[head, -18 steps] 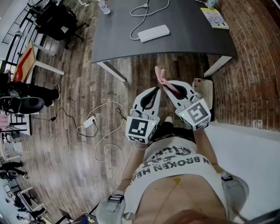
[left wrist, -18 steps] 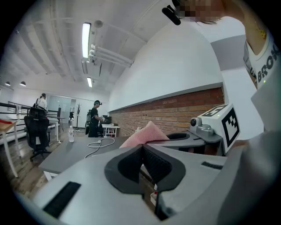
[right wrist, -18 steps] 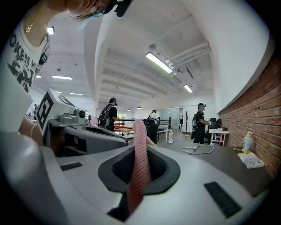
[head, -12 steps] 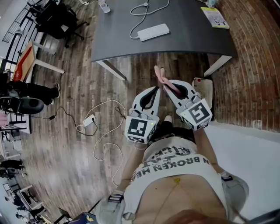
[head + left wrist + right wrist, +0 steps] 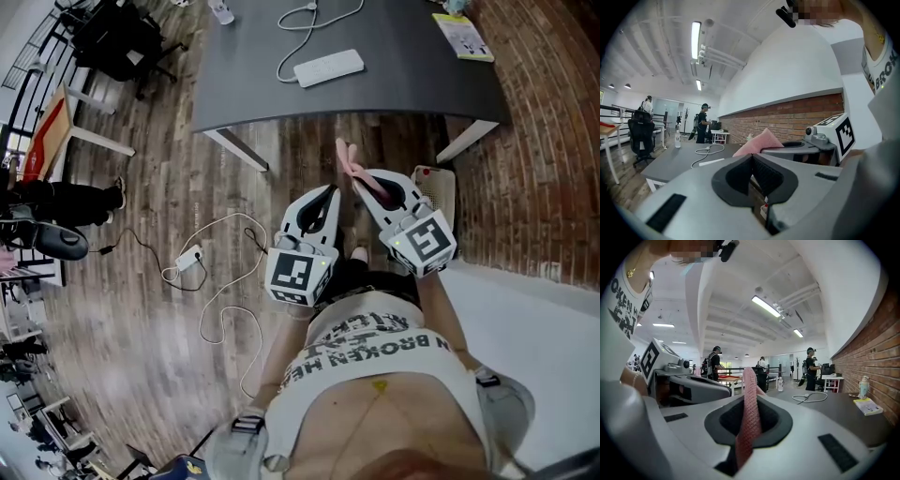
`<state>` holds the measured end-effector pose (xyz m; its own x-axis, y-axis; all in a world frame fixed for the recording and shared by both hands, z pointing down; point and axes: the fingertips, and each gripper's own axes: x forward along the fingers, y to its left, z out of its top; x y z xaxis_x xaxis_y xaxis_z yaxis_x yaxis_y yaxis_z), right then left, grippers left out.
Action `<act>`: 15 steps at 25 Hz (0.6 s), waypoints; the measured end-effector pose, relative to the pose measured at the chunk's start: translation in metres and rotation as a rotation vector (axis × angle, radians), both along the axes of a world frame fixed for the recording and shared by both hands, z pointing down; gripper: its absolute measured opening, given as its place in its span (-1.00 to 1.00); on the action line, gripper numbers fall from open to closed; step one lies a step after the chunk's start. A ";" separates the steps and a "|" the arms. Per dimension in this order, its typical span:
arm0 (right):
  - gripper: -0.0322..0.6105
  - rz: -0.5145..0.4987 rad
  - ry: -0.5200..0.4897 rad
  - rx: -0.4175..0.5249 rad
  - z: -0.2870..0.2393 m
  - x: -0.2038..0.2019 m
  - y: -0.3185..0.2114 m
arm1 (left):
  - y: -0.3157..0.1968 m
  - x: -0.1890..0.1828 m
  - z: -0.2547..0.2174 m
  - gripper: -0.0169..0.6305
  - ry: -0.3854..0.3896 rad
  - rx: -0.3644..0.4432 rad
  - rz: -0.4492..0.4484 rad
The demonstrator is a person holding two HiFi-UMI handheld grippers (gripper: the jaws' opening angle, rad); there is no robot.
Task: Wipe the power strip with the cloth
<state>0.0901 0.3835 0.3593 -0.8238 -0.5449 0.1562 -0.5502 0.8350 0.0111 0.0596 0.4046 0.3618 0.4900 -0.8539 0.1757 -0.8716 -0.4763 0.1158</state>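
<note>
Where the right hand-held gripper [image 5: 366, 186] pinches it, cloth [image 5: 343, 159] is hidden.

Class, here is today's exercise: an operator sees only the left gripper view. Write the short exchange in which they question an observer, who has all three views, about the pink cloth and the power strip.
Operator: A pink cloth shows beside the left gripper. Is anything holding it?
Observer: Yes. The right gripper view shows the right gripper shut on it, the cloth running up between its fingers.
Operator: Are we over the table yet?
Observer: No. In the head view both grippers hang above the wooden floor, short of the table's near edge; the power strip lies farther back on it.
</note>
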 end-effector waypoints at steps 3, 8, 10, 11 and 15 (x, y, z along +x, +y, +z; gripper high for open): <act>-0.85 0.011 0.014 0.003 0.001 -0.003 -0.021 | -0.021 -0.003 0.000 -0.92 0.009 0.010 0.019; -0.85 0.043 0.024 0.016 -0.003 -0.022 -0.074 | -0.077 -0.018 -0.002 -0.92 0.029 0.022 0.061; -0.85 0.062 0.031 0.022 -0.005 -0.029 -0.100 | -0.104 -0.025 -0.001 -0.92 0.031 0.022 0.086; -0.85 0.071 0.032 0.027 -0.006 -0.032 -0.114 | -0.117 -0.027 -0.001 -0.92 0.032 0.024 0.100; -0.85 0.103 0.022 0.042 -0.010 -0.047 -0.166 | -0.168 -0.041 -0.001 -0.92 0.013 0.029 0.148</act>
<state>0.0430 0.2180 0.3494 -0.7597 -0.6330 0.1488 -0.6324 0.7725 0.0575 0.0188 0.2366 0.3605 0.6133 -0.7765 0.1445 -0.7899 -0.6032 0.1107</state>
